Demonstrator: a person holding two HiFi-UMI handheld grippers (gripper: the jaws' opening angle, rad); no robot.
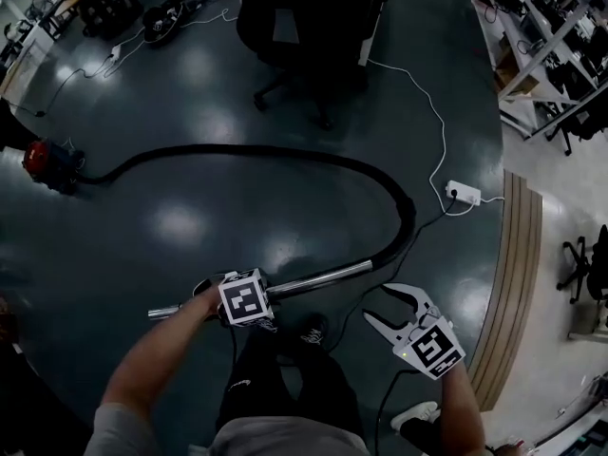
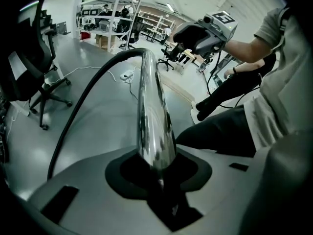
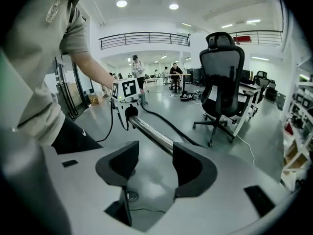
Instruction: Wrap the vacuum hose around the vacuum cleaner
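Chrome, smooth and round, the rigid wand (image 1: pixel 318 278) is clamped between the left gripper's (image 1: pixel 228 299) jaws. At its 3 o'clock the right gripper (image 1: pixel 391 309) stands open and empty. The black vacuum hose (image 1: pixel 285 155) curves away over the glossy dark floor (image 1: pixel 190 226) toward 10 o'clock, ending at the red vacuum cleaner (image 1: pixel 47 162).

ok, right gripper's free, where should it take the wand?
Probably the bare chrome stretch of the wand, between the left gripper that clamps it and the hose end. Bring the right gripper in from its own side, jaws across the tube. The tube is straight, thin and near level there, and nothing blocks it.
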